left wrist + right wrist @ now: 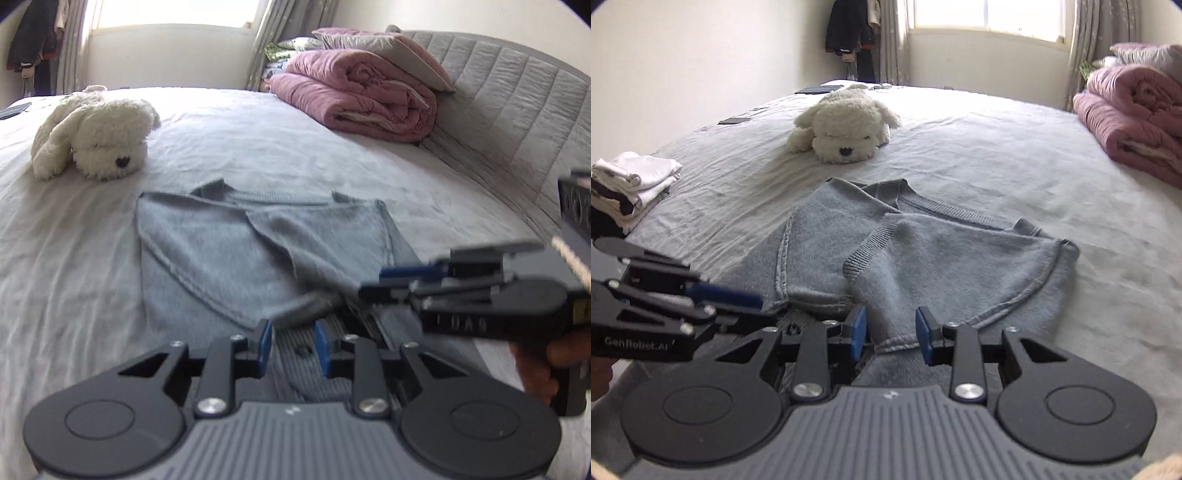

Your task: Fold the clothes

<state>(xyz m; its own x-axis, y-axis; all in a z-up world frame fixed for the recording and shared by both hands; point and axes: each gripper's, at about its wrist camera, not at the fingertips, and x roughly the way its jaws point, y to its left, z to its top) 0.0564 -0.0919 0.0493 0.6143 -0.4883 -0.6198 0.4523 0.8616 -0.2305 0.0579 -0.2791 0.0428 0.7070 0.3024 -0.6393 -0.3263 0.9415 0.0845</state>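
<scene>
Both jaws gape: left hand-held gripper (291, 345) and right hand-held gripper (891, 334) hover at the grey sweater's (923, 254) six o'clock hem.

Open bed (979, 155) all around the grey sweater (923, 258)

Crowding the near hem: left gripper (291, 343) and right gripper (891, 330), just beside each other. Sitting beyond the collar: plush dog (846, 125). Lying at far right: pink quilt (1134, 110). Blocking the left edge: folded clothes stack (631, 188).
</scene>
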